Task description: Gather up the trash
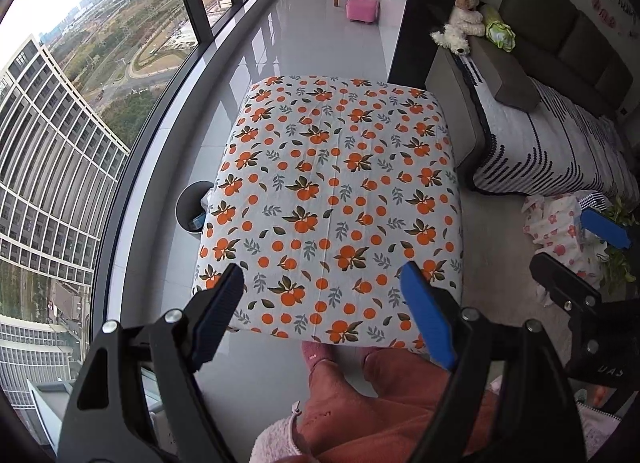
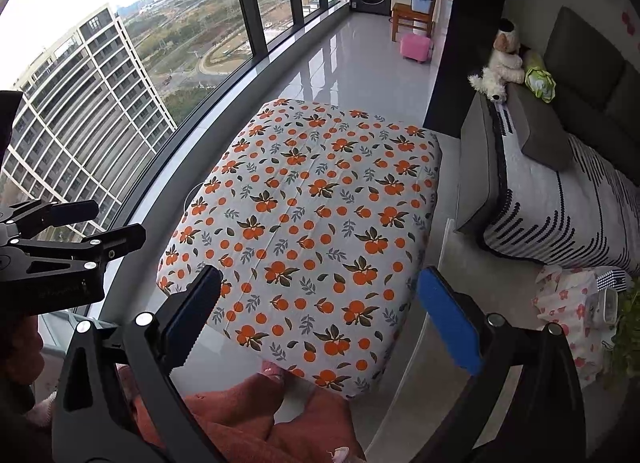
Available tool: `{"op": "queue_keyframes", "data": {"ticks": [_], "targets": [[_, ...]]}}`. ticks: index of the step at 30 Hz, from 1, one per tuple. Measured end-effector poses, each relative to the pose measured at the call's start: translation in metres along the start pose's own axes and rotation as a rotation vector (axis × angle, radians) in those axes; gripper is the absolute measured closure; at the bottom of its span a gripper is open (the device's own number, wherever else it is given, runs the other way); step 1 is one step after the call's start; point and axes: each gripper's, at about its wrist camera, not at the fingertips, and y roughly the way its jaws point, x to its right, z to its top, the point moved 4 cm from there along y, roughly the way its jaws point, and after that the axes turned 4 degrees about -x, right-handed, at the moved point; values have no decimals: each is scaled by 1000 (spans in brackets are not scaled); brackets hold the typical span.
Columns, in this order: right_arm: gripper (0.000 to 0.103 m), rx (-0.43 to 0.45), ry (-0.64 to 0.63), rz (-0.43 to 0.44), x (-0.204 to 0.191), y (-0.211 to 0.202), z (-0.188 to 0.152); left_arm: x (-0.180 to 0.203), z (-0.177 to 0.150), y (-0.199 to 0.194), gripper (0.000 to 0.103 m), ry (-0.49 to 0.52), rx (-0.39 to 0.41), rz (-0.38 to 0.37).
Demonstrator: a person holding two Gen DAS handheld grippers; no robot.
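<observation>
A table covered with an orange-fruit patterned cloth (image 1: 332, 199) stands in front of me; it also shows in the right wrist view (image 2: 308, 231). No trash shows on it. A round bin (image 1: 192, 205) stands on the floor at the table's left side, partly hidden by the cloth. My left gripper (image 1: 324, 303) is open and empty above the table's near edge. My right gripper (image 2: 320, 311) is open and empty above the table's near right part. The right gripper also shows in the left wrist view (image 1: 576, 263). The left gripper shows at the left of the right wrist view (image 2: 92, 231).
A sofa with a striped throw (image 1: 552, 143) stands to the right, with plush toys (image 1: 460, 19) on its arm. A floral cloth heap (image 1: 560, 235) lies by the sofa. A pink stool (image 1: 362, 9), wooden chair and washing machine stand at the far end. Floor-to-ceiling windows (image 1: 120, 103) run along the left.
</observation>
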Motion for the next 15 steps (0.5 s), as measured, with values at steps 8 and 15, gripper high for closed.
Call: {"op": "queue_keyframes", "data": {"ticks": [8, 15], "targets": [[7, 2, -11, 1, 0, -11, -5, 0, -4, -12, 22, -4, 32, 2], [7, 5, -11, 5, -2, -17, -6, 0, -4, -19, 22, 8, 50, -2]]}}
